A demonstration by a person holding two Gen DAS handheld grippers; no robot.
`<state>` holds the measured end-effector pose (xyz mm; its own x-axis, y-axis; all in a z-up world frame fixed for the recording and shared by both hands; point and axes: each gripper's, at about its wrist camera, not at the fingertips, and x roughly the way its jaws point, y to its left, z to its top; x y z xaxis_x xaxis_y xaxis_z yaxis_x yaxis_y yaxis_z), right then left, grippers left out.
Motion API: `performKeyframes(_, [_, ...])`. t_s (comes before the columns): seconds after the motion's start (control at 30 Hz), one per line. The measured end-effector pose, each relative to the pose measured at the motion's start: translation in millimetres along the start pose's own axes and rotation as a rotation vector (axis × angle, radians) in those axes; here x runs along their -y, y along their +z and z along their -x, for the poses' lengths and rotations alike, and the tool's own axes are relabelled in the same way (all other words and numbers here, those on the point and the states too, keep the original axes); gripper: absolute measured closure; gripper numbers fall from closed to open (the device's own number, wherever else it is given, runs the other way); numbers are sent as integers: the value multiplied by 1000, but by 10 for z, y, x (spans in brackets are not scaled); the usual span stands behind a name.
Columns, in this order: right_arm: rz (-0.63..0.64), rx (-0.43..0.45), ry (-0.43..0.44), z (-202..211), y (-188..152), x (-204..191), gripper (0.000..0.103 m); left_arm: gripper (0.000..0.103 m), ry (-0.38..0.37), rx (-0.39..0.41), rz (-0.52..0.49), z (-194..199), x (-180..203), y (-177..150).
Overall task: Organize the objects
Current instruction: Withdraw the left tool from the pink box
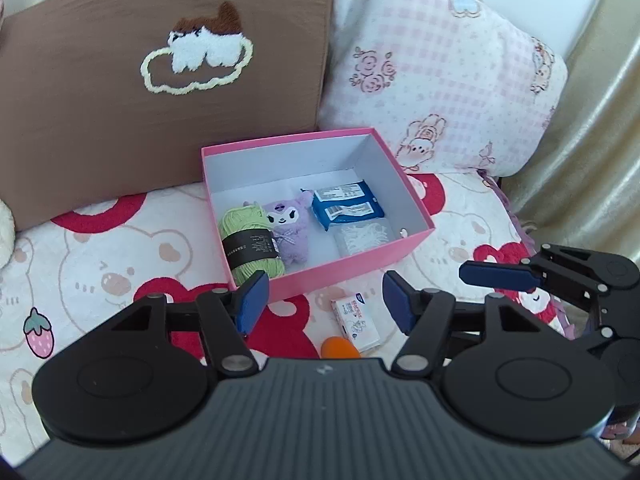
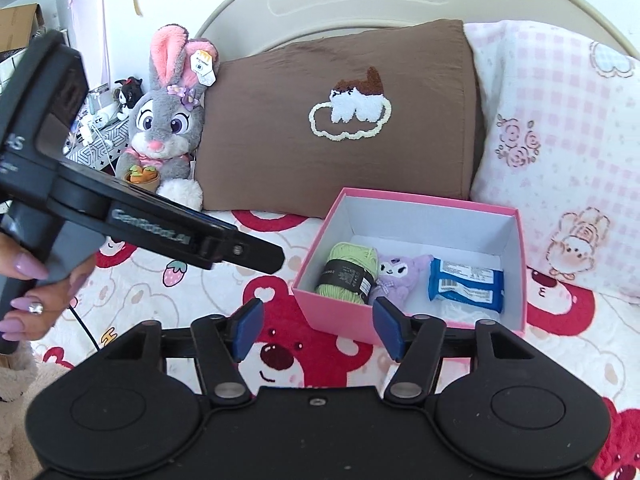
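An open pink box (image 1: 348, 268) sits on the bed and holds a green yarn ball (image 1: 250, 240), a purple plush (image 1: 288, 228), a blue packet (image 1: 346, 204) and a clear bag of white bits (image 1: 364, 236). In front of the box lie a small white tissue pack (image 1: 356, 320) and an orange object (image 1: 340, 348), half hidden by the gripper body. My left gripper (image 1: 324, 304) hovers open above them, holding nothing. My right gripper (image 2: 318, 328) is open and empty just before the box (image 2: 332, 316), whose yarn (image 2: 348, 276) and plush (image 2: 400, 276) show.
A brown pillow (image 2: 340, 120) and a pink checked pillow (image 2: 560, 140) lean behind the box. A grey bunny plush (image 2: 168, 128) sits at the back left. A hand (image 2: 28, 292) holds the left gripper's handle. The bear-print blanket (image 2: 160, 280) covers the bed.
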<state>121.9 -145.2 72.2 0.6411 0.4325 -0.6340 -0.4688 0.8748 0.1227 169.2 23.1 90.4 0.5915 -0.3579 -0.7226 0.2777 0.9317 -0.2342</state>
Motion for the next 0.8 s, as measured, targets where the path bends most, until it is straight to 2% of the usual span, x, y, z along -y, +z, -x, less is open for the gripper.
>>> performKeyframes(0.17, [-32,26,-3,199,-176,-14,25,28,-12,18,-61,162,175,-122])
performKeyframes(0.3, [-56,45,-14,292,-401,-6,20,26,-23,9,-70,176,272,-244])
performKeyframes(0.37, [-55,59,-18,305,-501,-2,13,25,-30,1,-66,160,307,-316])
performKeyframes(0.63, [-38,33,-30,215,-763,-71,12,24,-45,-61,-3,-40,266,-543])
performKeyframes(0.8, [-41,4,-39,124,-862,-89,11,21,-34,-85,-4,-136,243,-642])
